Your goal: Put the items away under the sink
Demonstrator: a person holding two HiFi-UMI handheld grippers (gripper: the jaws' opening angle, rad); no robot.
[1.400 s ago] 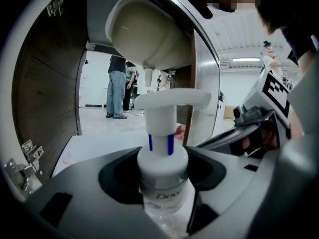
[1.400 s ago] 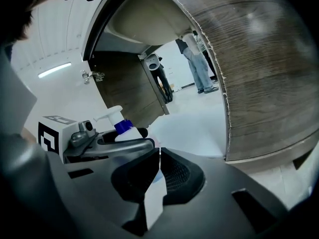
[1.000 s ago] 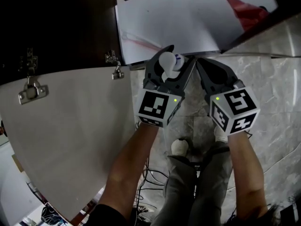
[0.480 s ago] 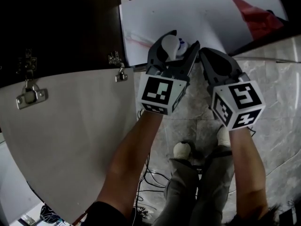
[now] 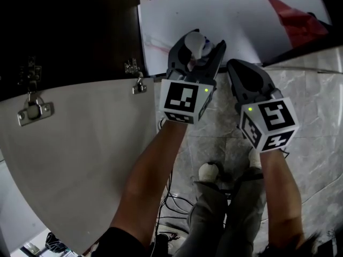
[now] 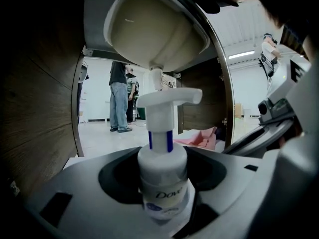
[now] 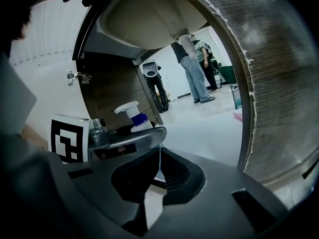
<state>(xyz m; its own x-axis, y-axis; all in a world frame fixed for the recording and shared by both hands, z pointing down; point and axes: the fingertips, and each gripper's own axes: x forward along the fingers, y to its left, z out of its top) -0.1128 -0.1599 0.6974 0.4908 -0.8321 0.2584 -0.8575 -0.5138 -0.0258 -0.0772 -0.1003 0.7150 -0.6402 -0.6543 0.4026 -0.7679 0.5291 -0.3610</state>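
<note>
White pump bottle (image 6: 162,183) sits clamped upright in left tool (image 5: 199,47); right tool (image 5: 237,68) jaws together, empty. Step: placement under sink (image 6: 154,29). Next: set bottle on cabinet floor (image 5: 230,15) by front edge, release.

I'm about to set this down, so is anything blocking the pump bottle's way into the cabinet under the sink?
Nothing visible does. The left gripper holds the pump bottle before the white cabinet floor; the red cloth lies off to the right.

You stand on grey marbled floor tiles (image 5: 316,106), with loose cables (image 5: 174,199) by your feet. To your left the pale cabinet door (image 5: 80,159) hangs open on metal hinges (image 5: 33,108). A dark wood wall (image 6: 35,108) flanks the basin (image 6: 149,29); a strip light (image 6: 241,55) glows beyond.
</note>
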